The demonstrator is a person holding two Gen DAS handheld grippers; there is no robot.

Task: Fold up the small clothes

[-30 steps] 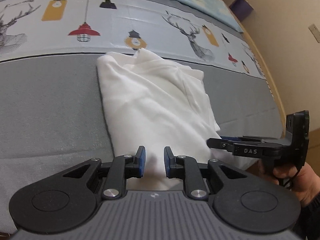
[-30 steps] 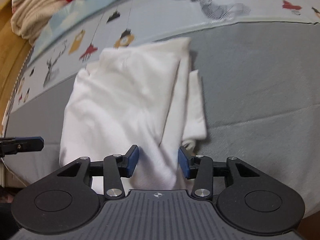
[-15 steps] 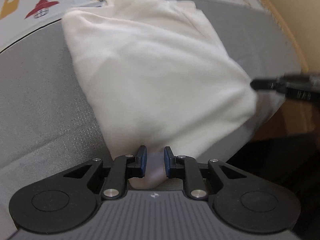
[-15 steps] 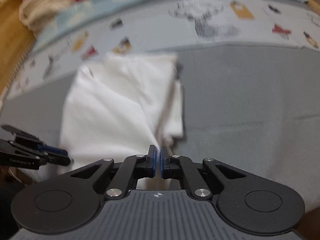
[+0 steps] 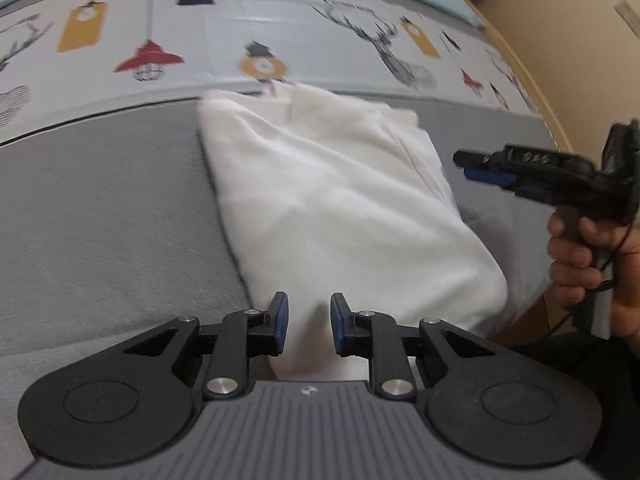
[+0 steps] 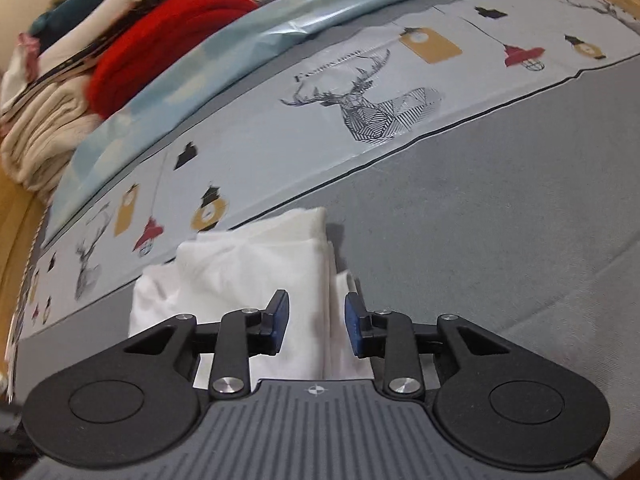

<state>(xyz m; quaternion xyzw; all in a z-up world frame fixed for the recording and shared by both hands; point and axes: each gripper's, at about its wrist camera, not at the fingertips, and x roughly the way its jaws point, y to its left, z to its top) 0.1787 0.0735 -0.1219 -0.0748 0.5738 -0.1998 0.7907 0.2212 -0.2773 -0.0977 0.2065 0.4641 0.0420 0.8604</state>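
- Left gripper (image 5: 306,322) is parted, gripping nothing; right gripper (image 6: 316,326) likewise stands apart and empty.
- White garment (image 5: 340,208) lies folded, soft and creased, on the grey bed cover (image 5: 100,220).
- Its long axis runs from near edge toward the printed band (image 5: 240,36).

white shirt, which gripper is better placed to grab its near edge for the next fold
Left, probably. The left gripper is open right at the white shirt near edge; the right gripper is raised beside it.
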